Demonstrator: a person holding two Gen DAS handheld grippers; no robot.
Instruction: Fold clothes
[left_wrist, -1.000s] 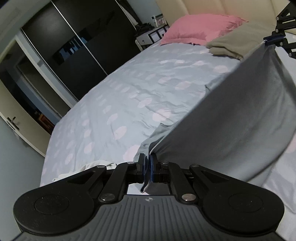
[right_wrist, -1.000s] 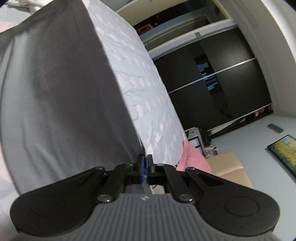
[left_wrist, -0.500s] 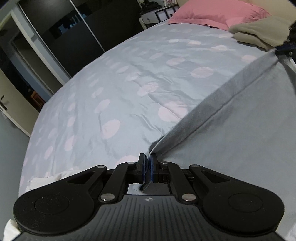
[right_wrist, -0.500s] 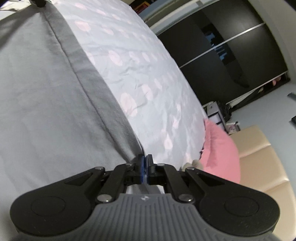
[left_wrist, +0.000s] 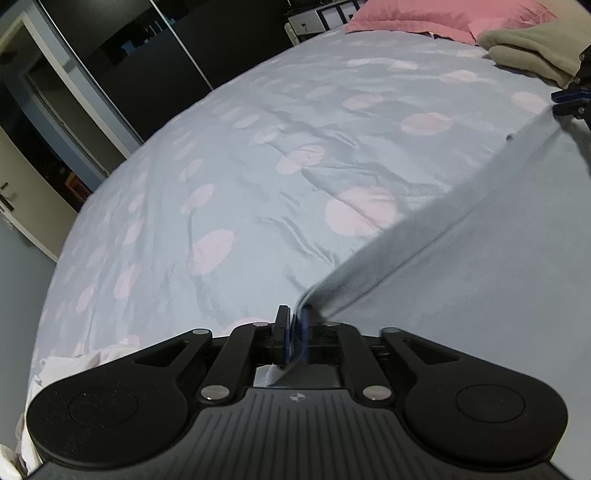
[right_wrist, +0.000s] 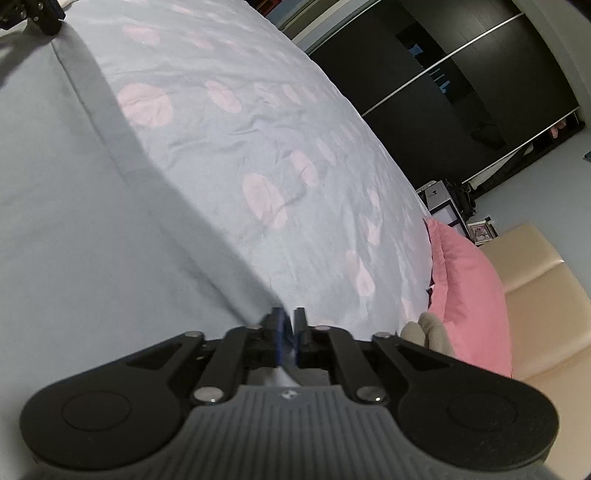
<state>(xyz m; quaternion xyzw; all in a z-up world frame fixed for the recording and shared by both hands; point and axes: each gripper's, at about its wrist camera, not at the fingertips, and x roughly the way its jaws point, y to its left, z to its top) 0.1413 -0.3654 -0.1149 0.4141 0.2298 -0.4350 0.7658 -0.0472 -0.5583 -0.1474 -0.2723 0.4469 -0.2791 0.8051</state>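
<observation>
A grey garment (left_wrist: 480, 266) lies spread low over the bed, its hemmed edge stretched between my two grippers. My left gripper (left_wrist: 294, 321) is shut on one corner of it. My right gripper (right_wrist: 288, 325) pinches the other corner, its jaws slightly parted with cloth still between them. The garment fills the left of the right wrist view (right_wrist: 81, 221). The right gripper shows at the right edge of the left wrist view (left_wrist: 572, 99), and the left gripper shows at the top left of the right wrist view (right_wrist: 40, 18).
The bed (left_wrist: 258, 147) has a pale blue cover with pink dots. A pink pillow (left_wrist: 443, 18) and a folded olive garment (left_wrist: 535, 51) lie at the headboard end. White cloth (left_wrist: 74, 365) lies near the bed's edge. Dark sliding wardrobe doors (right_wrist: 461, 85) stand beyond.
Both grippers have lowered the garment from hanging in the air down onto the bed, and it now lies nearly flat. The right gripper's jaws have parted slightly.
</observation>
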